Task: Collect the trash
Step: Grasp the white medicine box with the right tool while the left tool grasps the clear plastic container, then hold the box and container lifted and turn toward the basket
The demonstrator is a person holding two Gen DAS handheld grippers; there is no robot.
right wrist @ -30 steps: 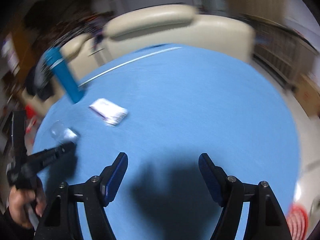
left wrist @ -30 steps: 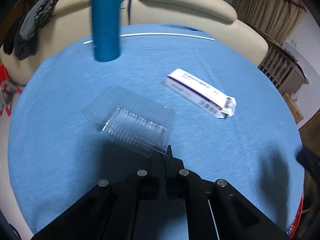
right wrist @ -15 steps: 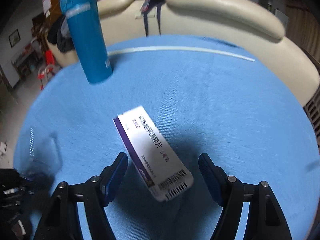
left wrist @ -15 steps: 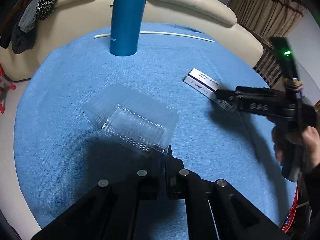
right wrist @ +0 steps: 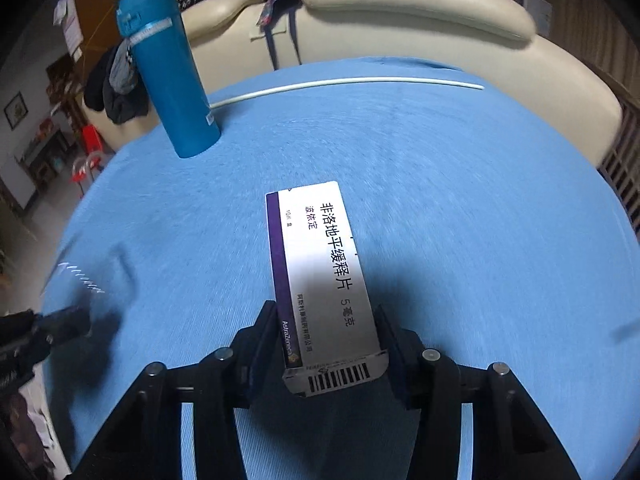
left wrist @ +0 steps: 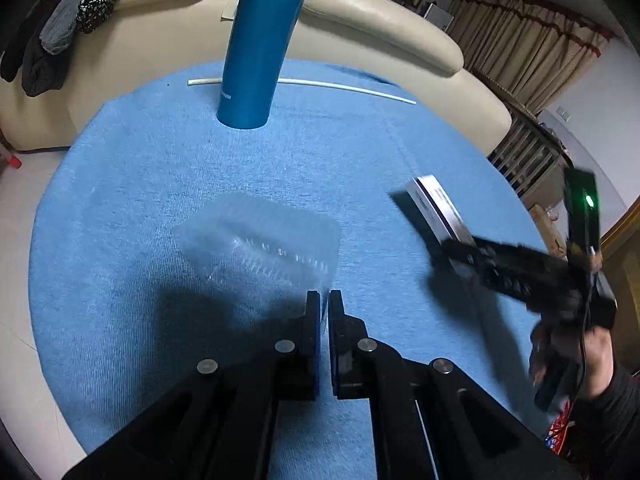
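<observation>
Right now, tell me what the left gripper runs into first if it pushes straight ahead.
The left gripper already pinches the clear plastic container. Beyond it lies bare blue tablecloth, then probably the blue bottle, though depth is unclear.

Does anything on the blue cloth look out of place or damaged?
Nothing is spilled or broken. The white stick lies loose on the blue cloth behind the upright blue bottle, and the medicine box sits between the closing right tool.
</observation>
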